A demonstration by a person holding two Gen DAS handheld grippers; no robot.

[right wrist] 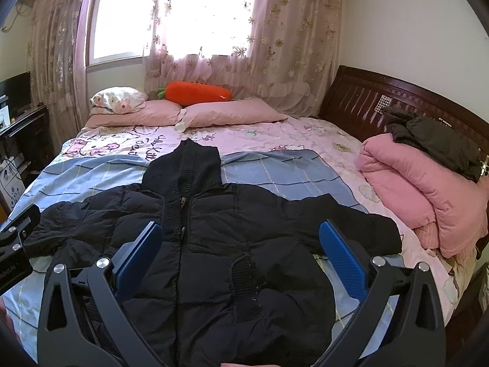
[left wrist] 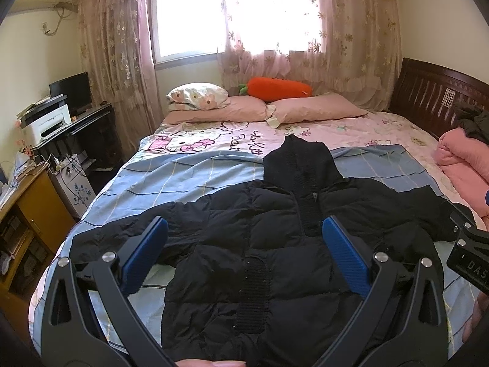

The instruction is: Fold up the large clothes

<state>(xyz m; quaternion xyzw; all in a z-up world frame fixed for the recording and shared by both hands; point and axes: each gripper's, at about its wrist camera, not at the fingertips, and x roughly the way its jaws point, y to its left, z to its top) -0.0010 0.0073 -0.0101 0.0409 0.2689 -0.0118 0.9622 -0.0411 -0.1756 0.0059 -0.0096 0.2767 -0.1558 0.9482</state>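
A black hooded puffer jacket point(left wrist: 269, 229) lies flat, front up, on a blue sheet point(left wrist: 171, 180) on the bed, hood pointing to the pillows and both sleeves spread out. It also shows in the right wrist view point(right wrist: 220, 235). My left gripper point(left wrist: 244, 224) is open and empty, hovering over the jacket's left half. My right gripper point(right wrist: 240, 229) is open and empty over the jacket's right half; its body shows at the right edge of the left wrist view point(left wrist: 467, 253). The blue pads point(right wrist: 342, 260) hold nothing.
Pink pillows point(left wrist: 318, 108) and an orange carrot plush point(left wrist: 278, 90) lie at the bed's far end. A folded pink quilt point(right wrist: 421, 192) with dark clothes point(right wrist: 434, 140) on it sits at the right by the wooden headboard point(right wrist: 360, 98). A desk with a printer point(left wrist: 45, 122) stands left.
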